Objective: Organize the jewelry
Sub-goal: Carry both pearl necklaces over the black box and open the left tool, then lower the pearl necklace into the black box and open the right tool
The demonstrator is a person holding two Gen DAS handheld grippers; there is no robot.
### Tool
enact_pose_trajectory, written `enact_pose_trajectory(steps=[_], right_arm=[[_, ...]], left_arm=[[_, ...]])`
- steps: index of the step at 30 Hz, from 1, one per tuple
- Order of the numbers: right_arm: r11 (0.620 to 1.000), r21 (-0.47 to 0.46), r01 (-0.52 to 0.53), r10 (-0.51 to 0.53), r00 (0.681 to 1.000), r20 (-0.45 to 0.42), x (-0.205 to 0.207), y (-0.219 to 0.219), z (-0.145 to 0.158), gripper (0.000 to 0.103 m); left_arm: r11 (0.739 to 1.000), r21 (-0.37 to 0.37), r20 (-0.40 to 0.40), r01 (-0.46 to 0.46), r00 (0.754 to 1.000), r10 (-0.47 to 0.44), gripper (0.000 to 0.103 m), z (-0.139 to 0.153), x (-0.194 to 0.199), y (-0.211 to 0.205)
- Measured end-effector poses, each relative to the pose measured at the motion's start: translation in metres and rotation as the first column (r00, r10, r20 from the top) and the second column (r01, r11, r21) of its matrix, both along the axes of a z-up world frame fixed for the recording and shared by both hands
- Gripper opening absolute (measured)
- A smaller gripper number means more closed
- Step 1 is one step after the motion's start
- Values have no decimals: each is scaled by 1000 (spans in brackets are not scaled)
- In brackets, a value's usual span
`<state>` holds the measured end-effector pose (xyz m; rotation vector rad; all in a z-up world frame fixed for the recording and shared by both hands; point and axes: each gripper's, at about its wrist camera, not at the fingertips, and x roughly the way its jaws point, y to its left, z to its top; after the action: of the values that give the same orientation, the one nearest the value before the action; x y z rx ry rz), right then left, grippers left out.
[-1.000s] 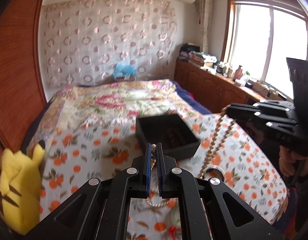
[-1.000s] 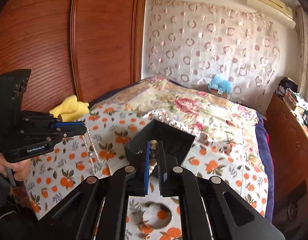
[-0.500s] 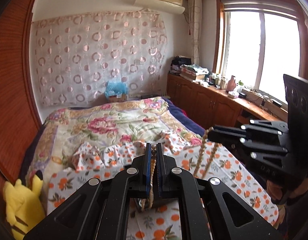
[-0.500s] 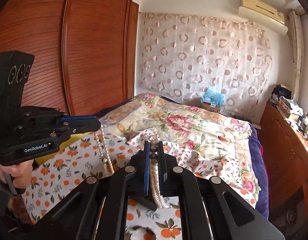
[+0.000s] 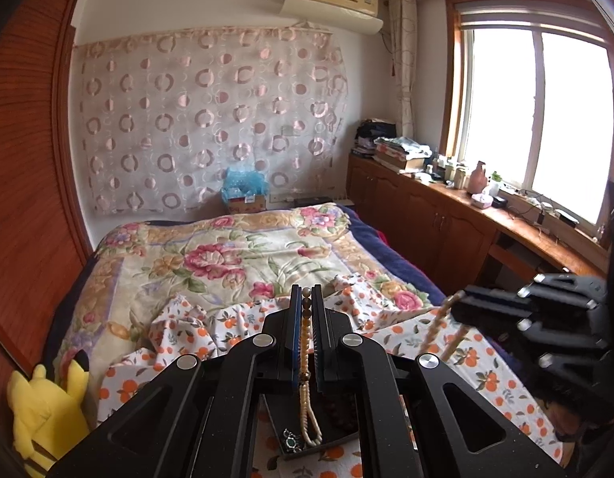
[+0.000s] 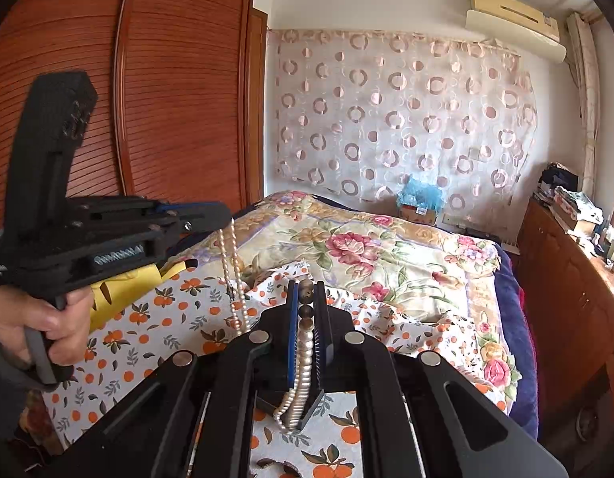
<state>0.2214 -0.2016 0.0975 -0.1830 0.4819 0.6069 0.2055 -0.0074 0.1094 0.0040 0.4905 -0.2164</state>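
Observation:
My left gripper (image 5: pixel 306 298) is shut on a long bead necklace (image 5: pixel 306 362). Its strand hangs down into the black jewelry box (image 5: pixel 339 436) on the orange-print cloth (image 5: pixel 410 334). A green-stone piece (image 5: pixel 292 443) lies in the box. My right gripper (image 6: pixel 306 294) is shut on the same necklace (image 6: pixel 303 362), whose pale beads hang below toward the box corner (image 6: pixel 313 406). The left gripper (image 6: pixel 211 215) shows in the right wrist view with a pearl strand (image 6: pixel 233 279) hanging from it. The right gripper (image 5: pixel 466 298) shows in the left wrist view holding a strand (image 5: pixel 436 328).
A yellow plush toy (image 5: pixel 44 410) sits at the bed's left edge by the wooden wardrobe (image 6: pixel 167 111). A floral blanket (image 5: pixel 235 255) covers the far bed. A wooden cabinet (image 5: pixel 446 219) with clutter runs under the window at right. A bracelet (image 6: pixel 279 465) lies on the cloth.
Both grippers have risen and tilted up with the necklace, so the strand now hangs high above the cloth with its lower loop in the box.

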Motion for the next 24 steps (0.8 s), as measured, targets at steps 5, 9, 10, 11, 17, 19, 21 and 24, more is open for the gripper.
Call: enact_pose_trajectory(steps=[5,9,10,11,17,19,21,24], right_arm=[[1000,11,1,-1,1000,14,5,0,9,8],[1000,23,7,-8,999,34,12,4,19,8],[1000,27,10,-10,999,35,15,5,21,8],[1000,27,12,-13,999,37,17,8,23,8],[999,38,17,-18,1000,9,39,20,17,8],[999,37,17,-16,1000,-11,44,26,10,9],[999,32,13,-12,999,-41,50,32,-2,9],[1000,21,10,-8,997,-72,54,43,-19,9]], left_arm=[[1000,-6,-69,-13,998,12,4,-35,13,6],[1000,-20,-137,-13,990,10,5,-69,20,11],[1000,-20,-147,-15,989,12,9,-74,19,13],[1000,-21,-158,-15,987,12,13,-81,18,14],[999,18,-172,-40,984,43,26,-109,-1,25],[998,36,-174,-46,983,52,26,-116,-11,29],[998,42,-178,-51,982,58,27,-121,-19,32],[998,36,-192,-55,980,61,27,-130,-31,39]])
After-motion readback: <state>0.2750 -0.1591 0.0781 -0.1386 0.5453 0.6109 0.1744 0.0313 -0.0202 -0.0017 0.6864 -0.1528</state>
